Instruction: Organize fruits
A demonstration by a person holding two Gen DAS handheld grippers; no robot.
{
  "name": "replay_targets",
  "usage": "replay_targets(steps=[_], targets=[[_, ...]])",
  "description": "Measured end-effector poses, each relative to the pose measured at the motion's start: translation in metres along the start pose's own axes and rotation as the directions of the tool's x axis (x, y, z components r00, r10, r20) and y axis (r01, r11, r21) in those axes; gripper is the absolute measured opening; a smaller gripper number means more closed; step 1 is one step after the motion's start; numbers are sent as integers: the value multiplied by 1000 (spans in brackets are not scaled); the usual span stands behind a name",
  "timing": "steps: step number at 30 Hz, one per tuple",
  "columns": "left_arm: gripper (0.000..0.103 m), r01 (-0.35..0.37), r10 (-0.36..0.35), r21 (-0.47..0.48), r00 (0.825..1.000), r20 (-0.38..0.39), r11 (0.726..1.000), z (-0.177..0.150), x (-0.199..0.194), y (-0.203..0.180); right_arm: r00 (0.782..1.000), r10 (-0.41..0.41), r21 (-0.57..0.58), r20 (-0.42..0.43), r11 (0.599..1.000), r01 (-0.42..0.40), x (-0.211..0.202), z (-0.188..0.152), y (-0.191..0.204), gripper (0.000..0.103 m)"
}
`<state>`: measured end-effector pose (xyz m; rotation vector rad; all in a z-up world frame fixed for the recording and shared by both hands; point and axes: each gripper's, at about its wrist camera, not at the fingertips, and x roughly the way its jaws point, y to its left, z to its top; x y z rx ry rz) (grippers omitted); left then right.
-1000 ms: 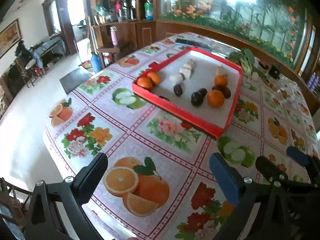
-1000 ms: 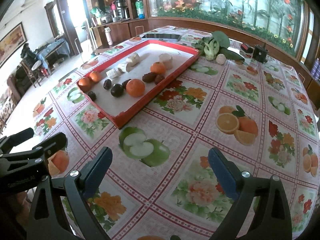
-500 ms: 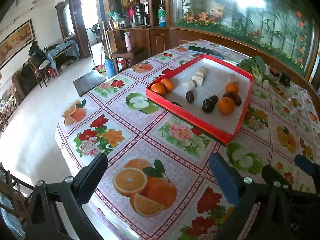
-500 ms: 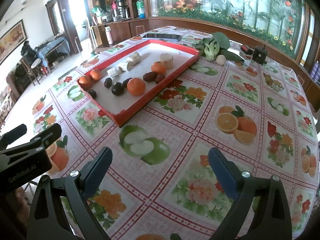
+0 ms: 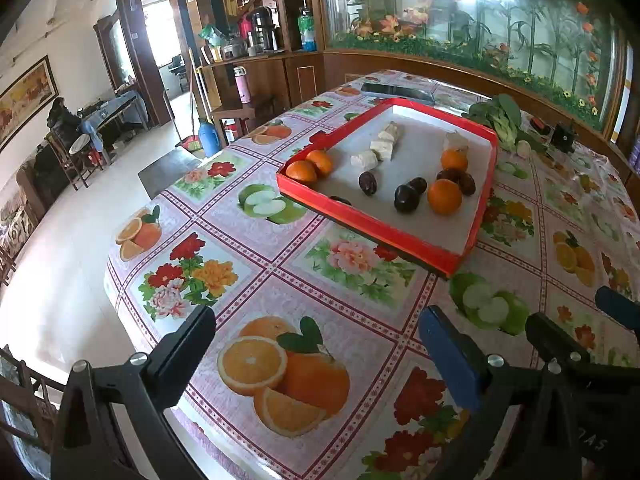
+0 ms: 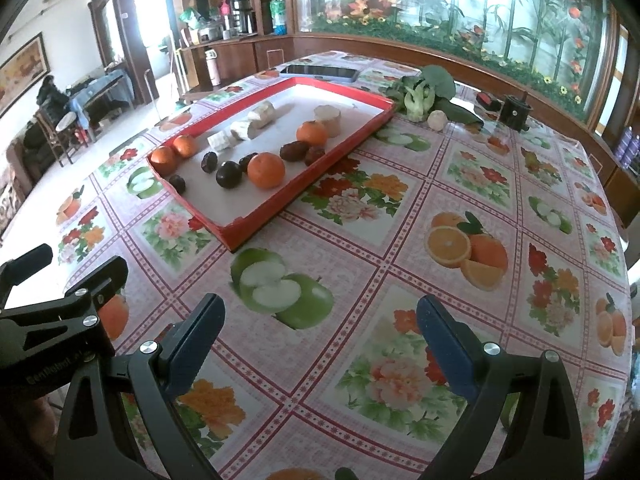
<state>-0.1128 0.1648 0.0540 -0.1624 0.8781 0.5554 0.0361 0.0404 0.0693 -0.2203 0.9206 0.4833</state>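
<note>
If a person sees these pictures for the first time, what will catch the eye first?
Probably the red tray in the middle of the table, with oranges, dark fruits and pale cut pieces scattered on its white floor. Under it lies the loud tablecloth with printed fruit and flowers. Near the camera, the left gripper and right gripper are open and empty.

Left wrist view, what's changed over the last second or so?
The left gripper has drawn back and swung slightly, so the red tray sits further off and more floor shows. Nothing was grasped or released. Both grippers stay open and empty; the fruit hasn't moved.
</note>
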Motion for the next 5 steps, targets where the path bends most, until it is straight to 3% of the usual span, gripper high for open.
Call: replay_targets(steps=[5], targets=[[103,13,-12,2,1000,-21,1000,3,2,0,1000,-8,0,-3,1000,8,1,1,0,98]])
